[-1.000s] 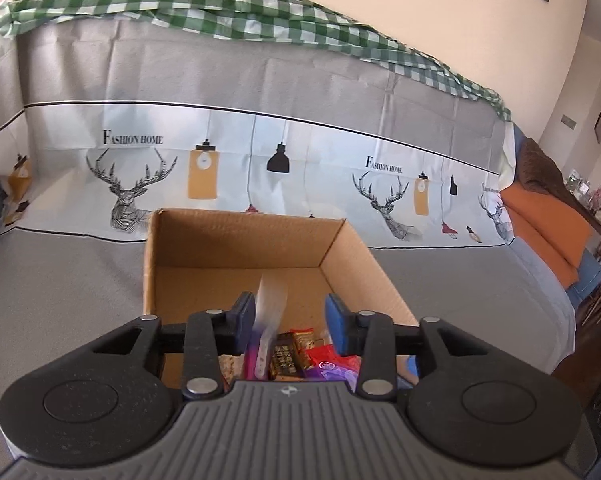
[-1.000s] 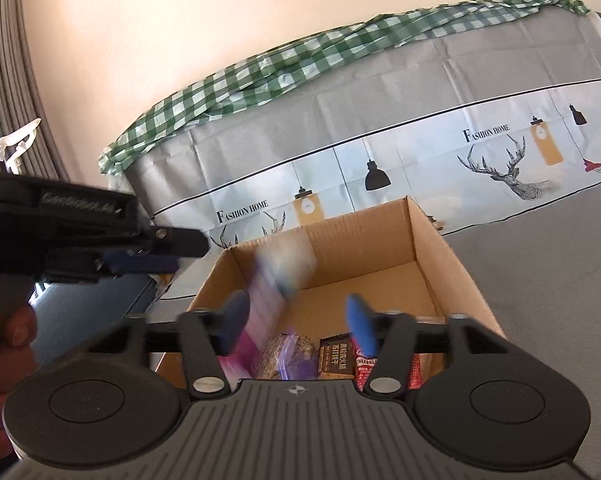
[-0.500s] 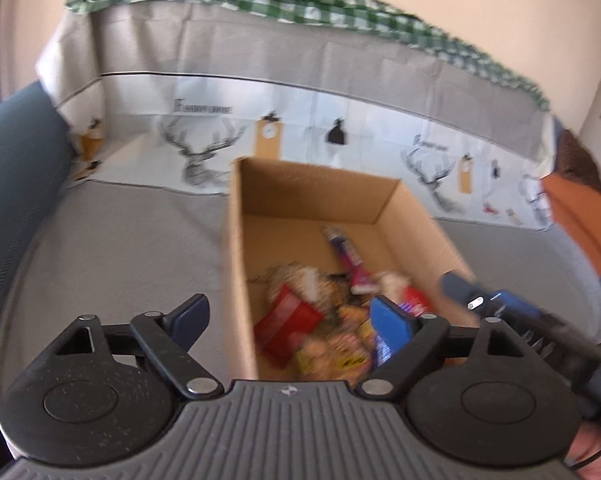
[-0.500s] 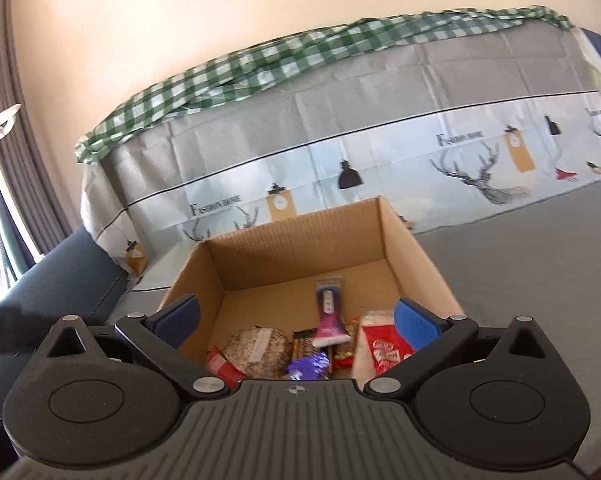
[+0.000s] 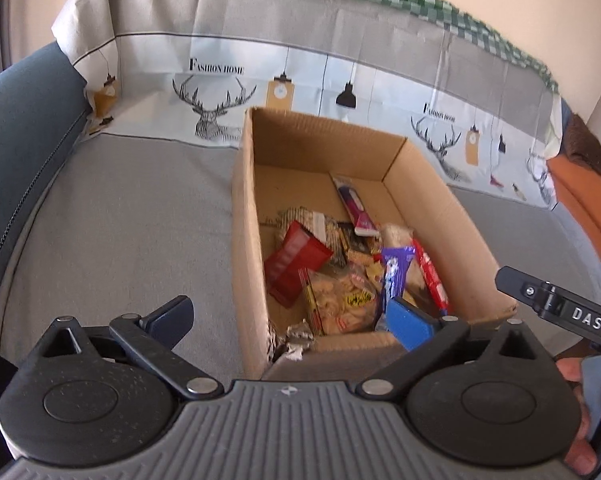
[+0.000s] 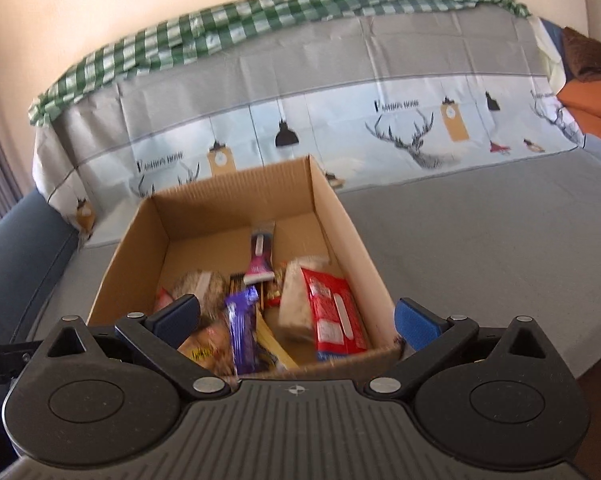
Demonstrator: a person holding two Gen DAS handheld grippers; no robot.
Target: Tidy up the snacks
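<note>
An open cardboard box [image 5: 244, 240] sits on the grey sofa seat and holds several snack packs. Among them are a pink-purple bar [image 5: 354, 208], a red packet [image 5: 294, 262], a purple wrapper [image 5: 394, 276] and a yellow nut bag [image 5: 340, 300]. My left gripper [image 5: 288, 314] hovers over the box's near left corner, its jaws opening wide with nothing gripped. In the right wrist view the box [image 6: 236, 200] lies just ahead, with the pink bar [image 6: 259, 262] and a red-white pack [image 6: 332, 312] inside. My right gripper [image 6: 296, 314] stands open and empty over the near edge.
A deer-print grey cloth [image 5: 220, 80] covers the sofa back, with green check fabric [image 6: 220, 28] on top. A dark blue armrest [image 5: 16, 128] rises at the left, an orange cushion [image 5: 580, 200] at the right. A hand [image 5: 580, 420] holds the other tool at the lower right.
Both grippers have opened wide and let go of their snack bars, which now lie in the box. The left gripper has shifted left and tilted down over the box.
</note>
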